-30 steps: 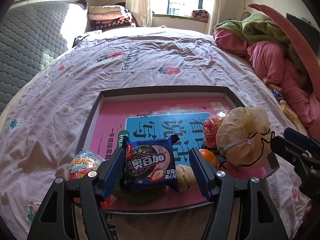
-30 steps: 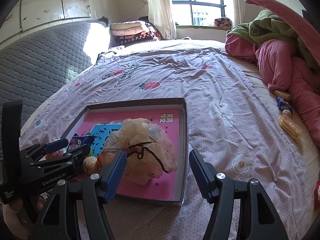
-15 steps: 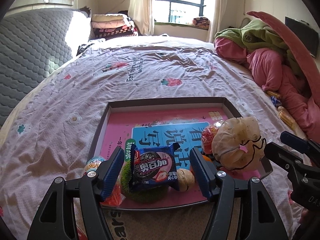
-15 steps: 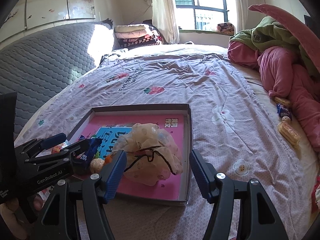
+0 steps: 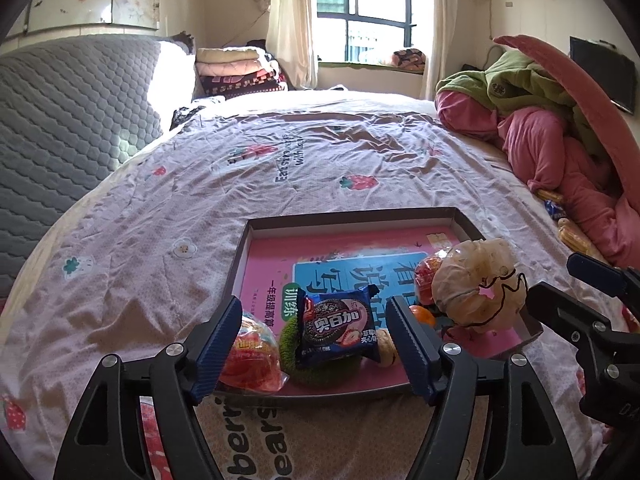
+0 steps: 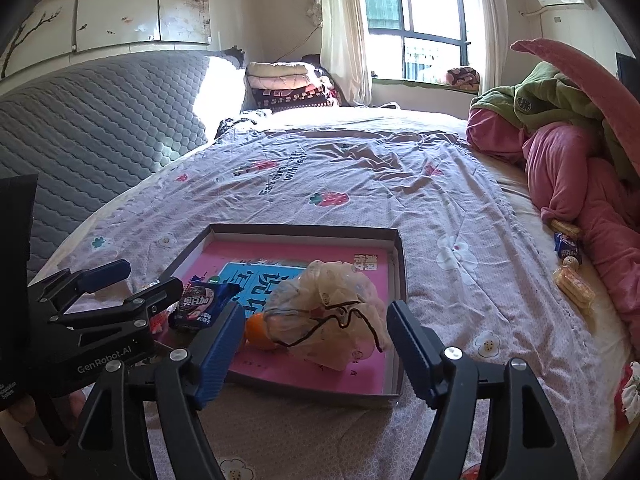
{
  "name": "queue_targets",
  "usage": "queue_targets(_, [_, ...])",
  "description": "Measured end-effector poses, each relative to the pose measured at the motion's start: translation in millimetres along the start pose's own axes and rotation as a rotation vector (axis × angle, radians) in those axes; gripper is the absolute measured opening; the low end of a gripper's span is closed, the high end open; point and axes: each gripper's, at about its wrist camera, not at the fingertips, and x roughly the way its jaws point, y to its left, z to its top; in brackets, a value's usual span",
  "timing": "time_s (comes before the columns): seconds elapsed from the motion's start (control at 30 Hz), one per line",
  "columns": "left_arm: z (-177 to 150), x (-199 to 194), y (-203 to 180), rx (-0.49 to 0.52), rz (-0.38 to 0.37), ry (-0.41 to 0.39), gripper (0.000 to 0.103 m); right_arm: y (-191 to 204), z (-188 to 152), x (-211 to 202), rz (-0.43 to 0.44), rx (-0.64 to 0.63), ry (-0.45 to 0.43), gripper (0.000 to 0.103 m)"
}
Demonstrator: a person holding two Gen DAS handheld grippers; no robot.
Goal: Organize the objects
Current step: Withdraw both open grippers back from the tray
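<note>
A dark shallow box with a pink book inside lies on the bed. At its near end lie a blue cookie packet on a green scrubber, a red jelly cup, a walnut, an orange and a crumpled plastic bag. My left gripper is open and empty, held just before the cookie packet. My right gripper is open and empty, held before the plastic bag.
Loose snacks lie on the bed's right edge beside a heap of pink and green bedding. A grey quilted headboard stands on the left. Folded blankets are stacked at the far end.
Both grippers have drawn back and up from the box, so the box and its items look smaller and farther. The cookie packet stays on the scrubber, no longer between the left fingers.
</note>
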Motion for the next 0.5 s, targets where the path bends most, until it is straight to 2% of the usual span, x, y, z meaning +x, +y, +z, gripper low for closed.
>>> queue_targets(0.37, [-2.5,-21.4,13.5,-0.024,0.009,-0.048,0.076,17.2,5.7,-14.1,0.008,-0.012,-0.055,0.083])
queue_targets(0.5, [-3.1,-32.4,19.8,-0.044,-0.003,-0.072,0.076,19.4,6.2,-18.3,0.001,-0.016,-0.072,0.091])
